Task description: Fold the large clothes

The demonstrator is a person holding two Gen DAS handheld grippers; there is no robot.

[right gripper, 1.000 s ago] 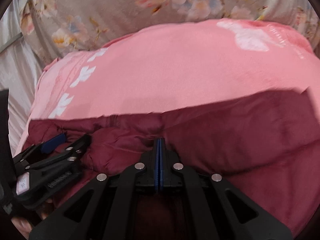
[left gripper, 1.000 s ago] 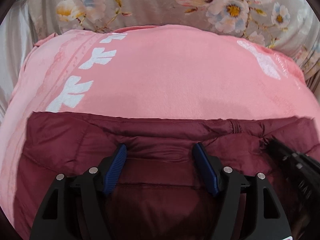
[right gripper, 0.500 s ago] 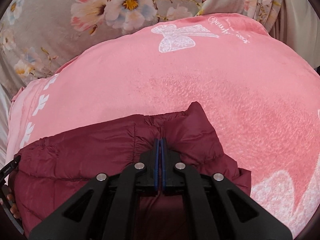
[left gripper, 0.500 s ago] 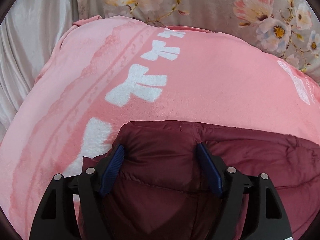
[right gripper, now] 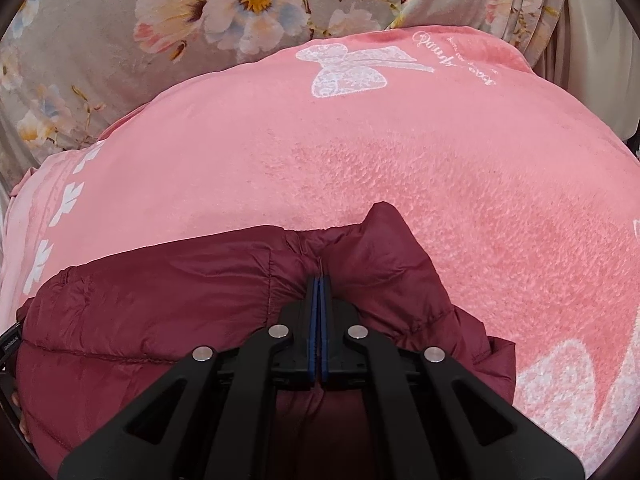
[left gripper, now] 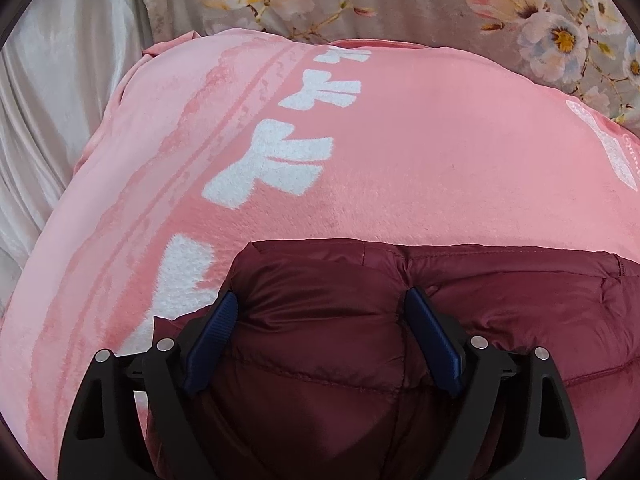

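Observation:
A dark red quilted puffer jacket (left gripper: 500, 300) lies on a pink blanket (left gripper: 420, 160). My left gripper (left gripper: 322, 304) is open, its blue fingers straddling the jacket's left corner, with padded fabric bulging between them. In the right wrist view the jacket (right gripper: 160, 292) shows with its right corner sticking up. My right gripper (right gripper: 319, 280) is shut on a pinch of jacket fabric near that corner. The left gripper's edge peeks in at the far left of the right wrist view.
The pink blanket (right gripper: 440, 152) has white bow prints and covers a bed. Grey floral bedding (left gripper: 440, 0) lies beyond it. Pale satin fabric (left gripper: 60, 100) hangs at the left. The blanket stretches wide beyond the jacket.
Both grippers moved apart, to the jacket's left and right corners. The left stayed open and the right stayed shut on fabric. In the last half second little moved.

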